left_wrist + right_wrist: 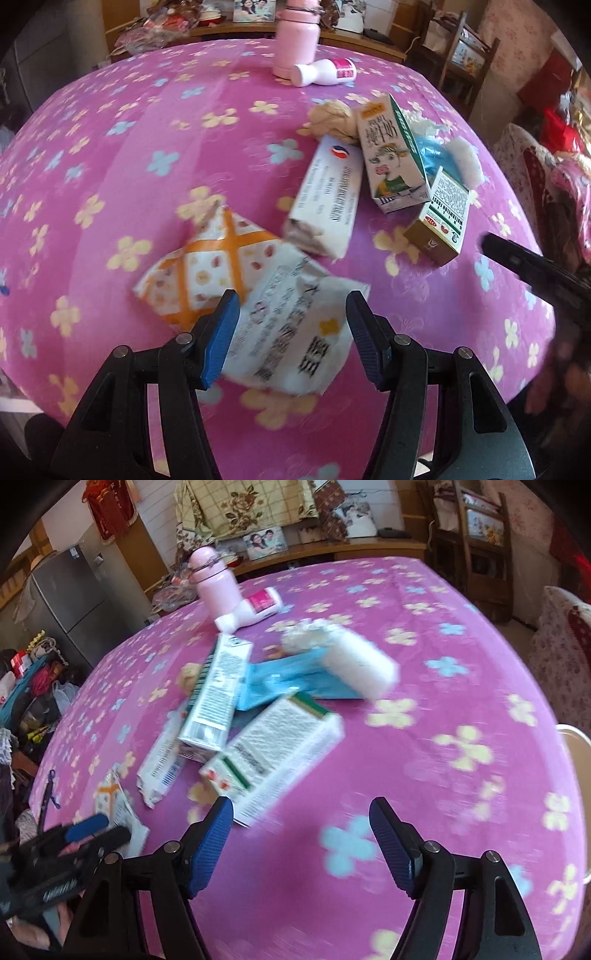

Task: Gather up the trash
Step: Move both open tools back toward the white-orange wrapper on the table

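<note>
The left tongs (pixel 291 339) are straddling a crumpled snack wrapper (pixel 295 332), spread and not yet pinching; the right tongs (pixel 301 845) are hovering spread beside the medicine box (pixel 273 760), apparently lining up pickups.

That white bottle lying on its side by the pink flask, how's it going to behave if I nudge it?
The white bottle lies on its side and looks round, so a nudge would probably roll it across the cloth. It rests against the pink flask, which may stop it that way. Its smooth plastic could slip between pads.

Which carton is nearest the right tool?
The green-and-white WATERMELON FROST carton, lying just ahead of the right tool; the milk carton lies farther back.
</note>
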`<state>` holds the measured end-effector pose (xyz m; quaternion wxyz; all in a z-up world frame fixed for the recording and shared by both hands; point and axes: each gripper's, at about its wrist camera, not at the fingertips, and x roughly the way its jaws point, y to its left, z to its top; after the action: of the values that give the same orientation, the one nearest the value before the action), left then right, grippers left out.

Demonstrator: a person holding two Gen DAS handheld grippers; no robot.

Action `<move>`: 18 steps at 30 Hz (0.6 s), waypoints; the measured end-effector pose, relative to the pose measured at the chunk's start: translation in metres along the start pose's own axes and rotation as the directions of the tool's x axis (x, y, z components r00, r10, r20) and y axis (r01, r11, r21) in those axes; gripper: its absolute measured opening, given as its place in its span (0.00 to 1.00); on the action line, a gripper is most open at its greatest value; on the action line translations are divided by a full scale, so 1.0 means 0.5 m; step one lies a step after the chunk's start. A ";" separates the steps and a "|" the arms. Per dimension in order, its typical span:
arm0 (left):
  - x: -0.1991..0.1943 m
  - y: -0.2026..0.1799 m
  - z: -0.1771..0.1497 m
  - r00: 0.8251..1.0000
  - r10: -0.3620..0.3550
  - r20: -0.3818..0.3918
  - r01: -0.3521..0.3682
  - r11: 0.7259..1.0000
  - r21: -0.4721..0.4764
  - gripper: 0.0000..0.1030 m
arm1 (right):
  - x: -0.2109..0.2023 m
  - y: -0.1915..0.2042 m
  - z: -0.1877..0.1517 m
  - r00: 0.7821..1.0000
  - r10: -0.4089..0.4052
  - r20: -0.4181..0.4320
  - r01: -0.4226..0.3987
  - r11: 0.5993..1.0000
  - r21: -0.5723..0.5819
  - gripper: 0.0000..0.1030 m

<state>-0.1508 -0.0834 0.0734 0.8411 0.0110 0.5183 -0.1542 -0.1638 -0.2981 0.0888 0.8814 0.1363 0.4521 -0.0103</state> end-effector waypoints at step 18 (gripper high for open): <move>-0.013 0.167 -0.015 0.993 0.103 -0.065 -0.112 0.981 -0.156 0.57 | 0.102 0.062 0.036 0.995 -0.100 -0.029 0.099 0.993 -0.059 0.77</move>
<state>-0.1376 -0.0009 0.0639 0.8314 -0.0239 0.5512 -0.0665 -0.1148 -0.2676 0.0652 0.8761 0.0884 0.4724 -0.0390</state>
